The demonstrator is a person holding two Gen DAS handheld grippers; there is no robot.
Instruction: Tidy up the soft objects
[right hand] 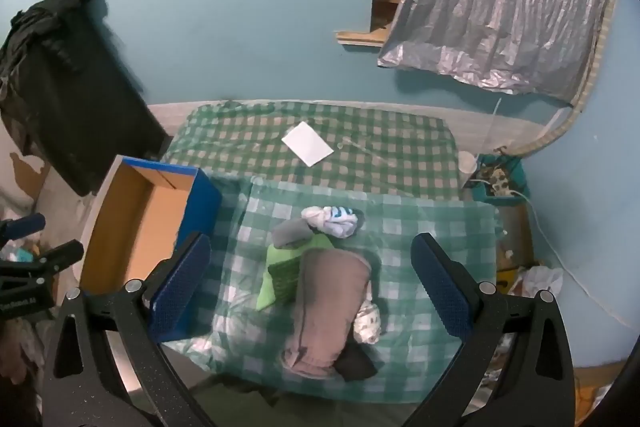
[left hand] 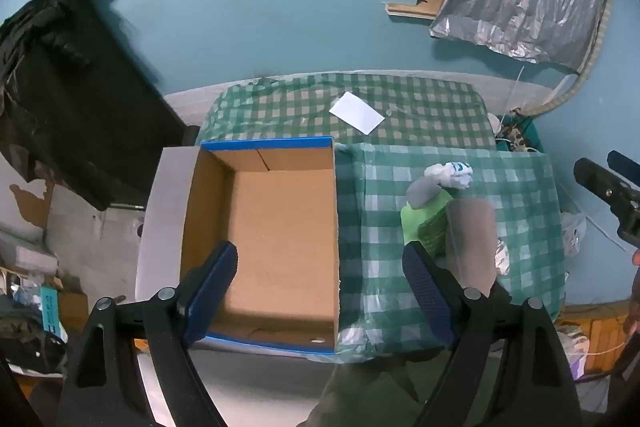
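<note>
Right of the box (right hand: 136, 223), on the checked surface (right hand: 432, 227), my pile (right hand: 320, 267) lies below the right gripper (right hand: 316, 287), wide and empty. Its grey roll (right hand: 328, 307) runs along the fingers. Left gripper (left hand: 320, 291), also wide, hovers over the box, farther.

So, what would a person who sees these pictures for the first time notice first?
Probably the open cardboard box with blue edges, empty, at the left of the green checkered cloth. Next, the pile of soft things in the middle of the cloth, a long grey-brown piece on top. Both grippers, left and right, hang open above.
</note>
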